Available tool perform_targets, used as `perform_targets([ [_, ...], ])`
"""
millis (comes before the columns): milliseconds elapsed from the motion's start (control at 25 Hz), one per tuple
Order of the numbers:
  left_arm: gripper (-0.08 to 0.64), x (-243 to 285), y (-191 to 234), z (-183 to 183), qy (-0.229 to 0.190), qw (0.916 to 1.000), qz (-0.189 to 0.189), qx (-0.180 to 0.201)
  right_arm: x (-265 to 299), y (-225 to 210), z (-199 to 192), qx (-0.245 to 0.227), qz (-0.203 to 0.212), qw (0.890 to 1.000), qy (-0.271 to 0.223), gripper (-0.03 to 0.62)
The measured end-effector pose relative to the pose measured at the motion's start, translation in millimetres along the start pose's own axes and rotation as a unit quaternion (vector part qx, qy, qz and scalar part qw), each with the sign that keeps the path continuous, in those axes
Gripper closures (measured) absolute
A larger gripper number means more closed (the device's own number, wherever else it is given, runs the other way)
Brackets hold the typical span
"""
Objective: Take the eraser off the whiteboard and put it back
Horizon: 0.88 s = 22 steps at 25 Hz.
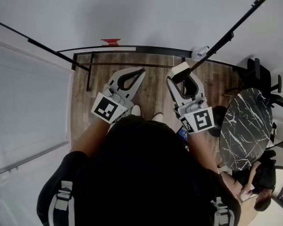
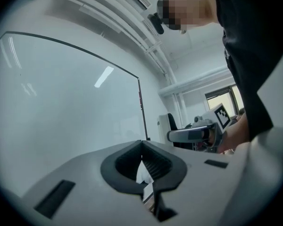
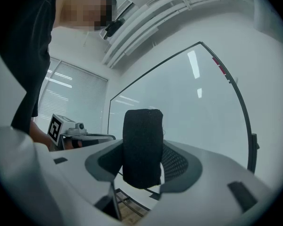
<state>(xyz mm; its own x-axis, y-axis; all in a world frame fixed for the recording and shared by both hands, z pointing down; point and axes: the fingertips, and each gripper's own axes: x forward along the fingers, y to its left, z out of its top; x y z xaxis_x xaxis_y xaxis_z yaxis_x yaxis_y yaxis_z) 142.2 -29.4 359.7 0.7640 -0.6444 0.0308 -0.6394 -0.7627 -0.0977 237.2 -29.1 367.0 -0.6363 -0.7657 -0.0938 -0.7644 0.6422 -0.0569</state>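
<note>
The eraser (image 1: 179, 69) has a white back and a black felt face (image 3: 142, 147). It stands upright between the jaws of my right gripper (image 1: 180, 75), which is shut on it. The whiteboard (image 1: 132, 13) fills the wall ahead, and its glossy face (image 3: 193, 107) lies just beyond the eraser, which looks a little short of it. My left gripper (image 1: 140, 71) is level beside the right one, shut with its tips (image 2: 141, 144) together and nothing between them. Each gripper shows in the other's view: the right gripper (image 2: 193, 134) and the left gripper (image 3: 80, 134).
The whiteboard's black lower frame (image 1: 132, 49) carries a small red thing (image 1: 111, 42). A round dark marble table (image 1: 247, 126) stands at the right, with black chairs (image 1: 262, 79) behind it and a seated person (image 1: 257, 182) near it. A blinded window (image 1: 28, 102) is at the left.
</note>
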Motion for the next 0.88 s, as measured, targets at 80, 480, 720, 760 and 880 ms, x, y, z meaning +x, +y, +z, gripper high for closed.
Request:
perform_targets([
  [80,0.555,-1.0,-2.1,2.2,0.000,1.0000,0.008,0.003,-1.9,-0.5,-0.1,0.002,0.007,1.000,-0.003,0.369],
  [480,0.555,-17.8,27.8,-1.0,0.006,0.9988,0.047,0.015,26.9,10.6,-5.2,0.003,0.040,0.999,-0.004,0.369],
  [720,0.555,-37.9,76.6,-8.8,-0.002,0.9986,0.052,0.011,76.0,28.4,-8.2,-0.009,0.042,0.999,-0.001,0.369],
  [760,0.555,-41.7,87.8,-9.8,-0.003,0.9986,0.052,0.010,87.3,32.7,-9.4,-0.012,0.042,0.999,0.000,0.368],
  [880,0.555,-54.4,127.0,-13.5,-0.002,0.9986,0.053,0.008,126.5,48.2,-13.5,-0.019,0.040,0.999,0.006,0.368],
])
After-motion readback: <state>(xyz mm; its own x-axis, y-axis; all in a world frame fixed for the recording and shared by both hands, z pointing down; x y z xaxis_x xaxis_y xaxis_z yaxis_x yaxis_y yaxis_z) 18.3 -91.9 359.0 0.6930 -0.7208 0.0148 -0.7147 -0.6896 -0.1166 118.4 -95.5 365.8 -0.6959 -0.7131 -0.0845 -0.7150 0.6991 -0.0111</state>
